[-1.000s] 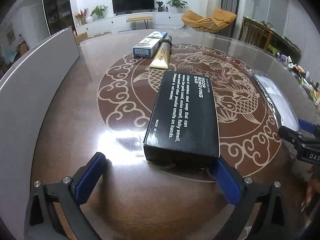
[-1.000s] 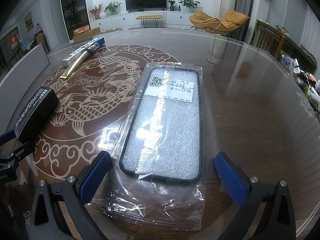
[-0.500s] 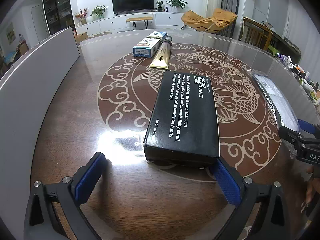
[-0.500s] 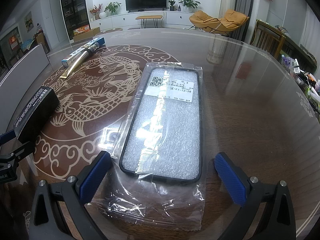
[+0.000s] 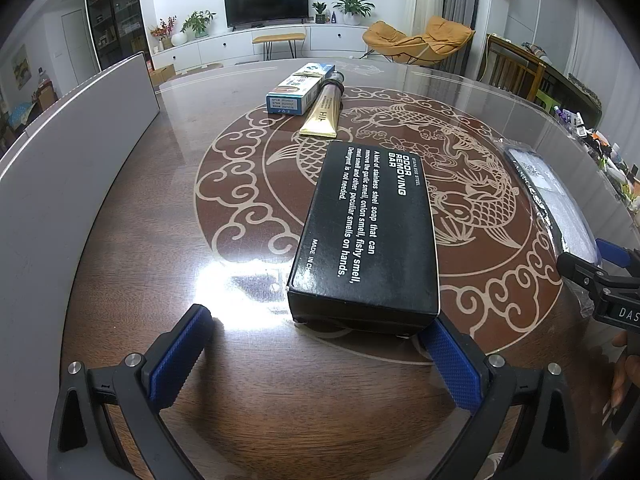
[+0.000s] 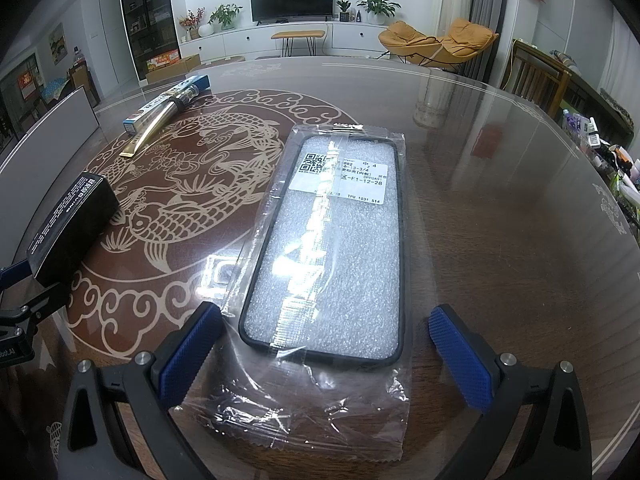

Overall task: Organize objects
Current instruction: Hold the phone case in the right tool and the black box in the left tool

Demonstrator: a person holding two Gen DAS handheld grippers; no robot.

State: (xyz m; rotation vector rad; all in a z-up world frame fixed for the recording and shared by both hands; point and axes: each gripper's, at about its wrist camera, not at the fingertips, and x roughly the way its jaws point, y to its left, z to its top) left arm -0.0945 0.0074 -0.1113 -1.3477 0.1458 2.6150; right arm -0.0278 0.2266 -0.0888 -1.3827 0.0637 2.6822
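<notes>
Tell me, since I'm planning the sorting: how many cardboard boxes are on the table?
2. The black box lies before the left gripper; the blue-and-white box lies far back, beside the gold tube.

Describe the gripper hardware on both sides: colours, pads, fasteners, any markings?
Both match: the left gripper and right gripper have black plastic frames with silver round fasteners, and fingers faced with blue knurled pads. The right gripper's body, seen from the left wrist view, carries white lettering starting "DAS". No cables or sleeves visible.
</notes>
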